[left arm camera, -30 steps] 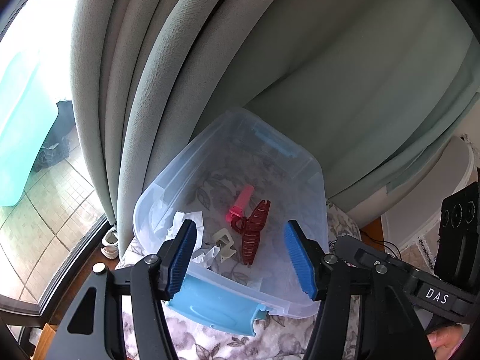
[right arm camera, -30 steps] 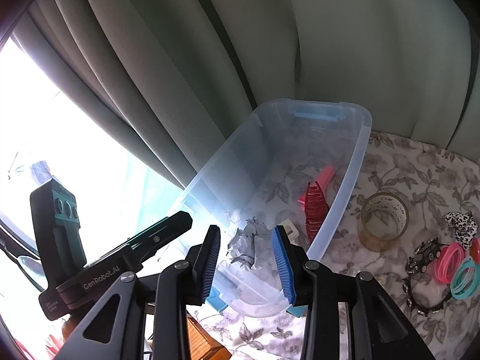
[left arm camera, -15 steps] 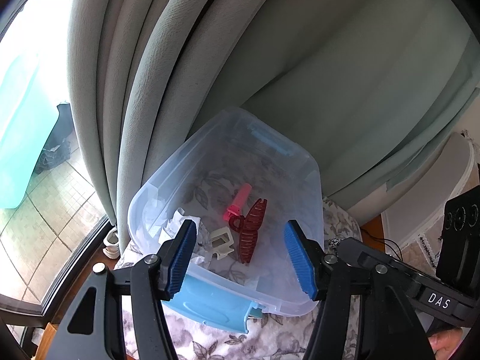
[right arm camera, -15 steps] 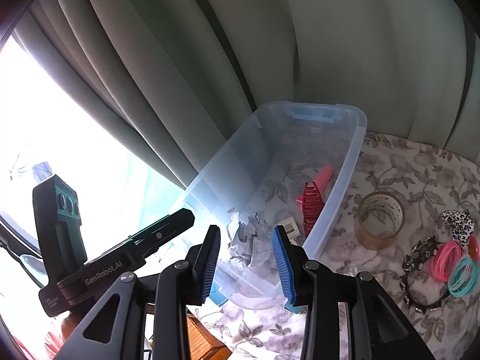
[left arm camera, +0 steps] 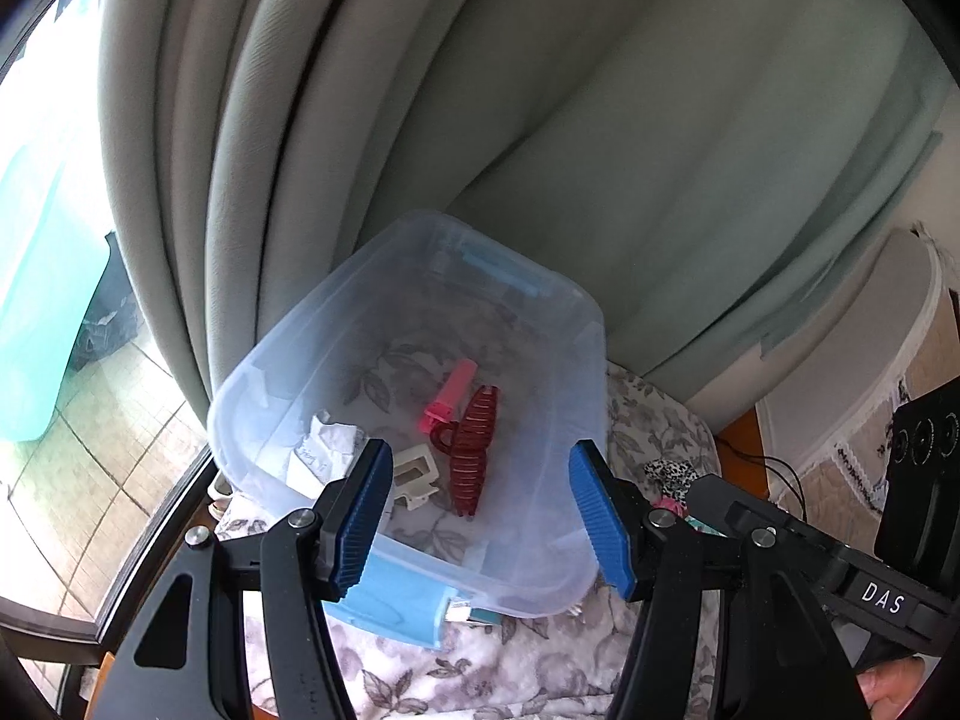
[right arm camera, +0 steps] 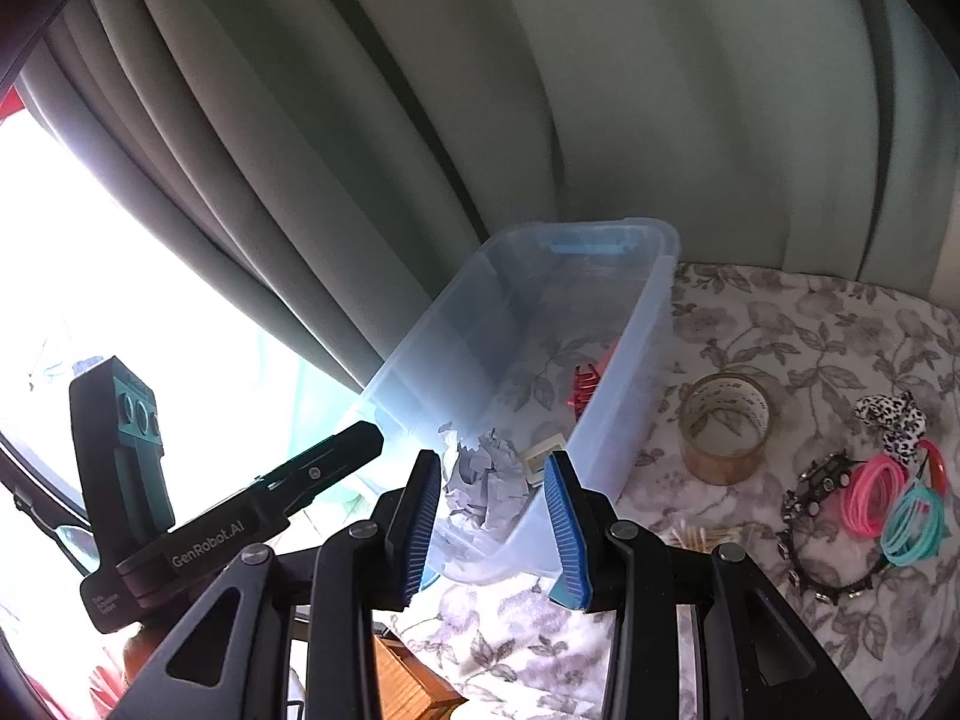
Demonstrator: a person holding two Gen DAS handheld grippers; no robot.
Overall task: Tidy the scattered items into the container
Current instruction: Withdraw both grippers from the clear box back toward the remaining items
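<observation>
Left wrist view: clear plastic storage bin point(left arm camera: 558, 420) with blue latch handles sits on a floral tablecloth point(left arm camera: 480, 672), hard against grey-green curtains point(left arm camera: 540, 120). Inside the bin: dark red claw hair clip point(left arm camera: 471, 450), pink clip point(left arm camera: 450, 393) touching its upper end, small cream clip point(left arm camera: 414, 474) just left of it, crumpled white paper point(left arm camera: 321, 450) at the left end. Left gripper point(left arm camera: 480, 516) hangs above the near rim of the bin, blue pads spread wide, nothing between them.

Right wrist view: same bin point(right arm camera: 624, 396) seen from its other long side; crumpled paper point(right arm camera: 486, 480) lies at the near end, red clip point(right arm camera: 585, 390) partly hidden behind the wall. Right gripper point(right arm camera: 489, 522) is above the bin's near corner, jaws parted with an empty gap, pressing on nothing. Loose items on the cloth right of the bin: roll of clear tape point(right arm camera: 726, 426) standing on its side near the bin wall; farther right a black studded headband point(right arm camera: 822, 528), pink hair ties point(right arm camera: 873, 492), teal hair ties point(right arm camera: 915, 522), a leopard-print scrunchie point(right arm camera: 891, 420). Bundle of cotton swabs point(right arm camera: 708, 537) just beside the right finger.
</observation>
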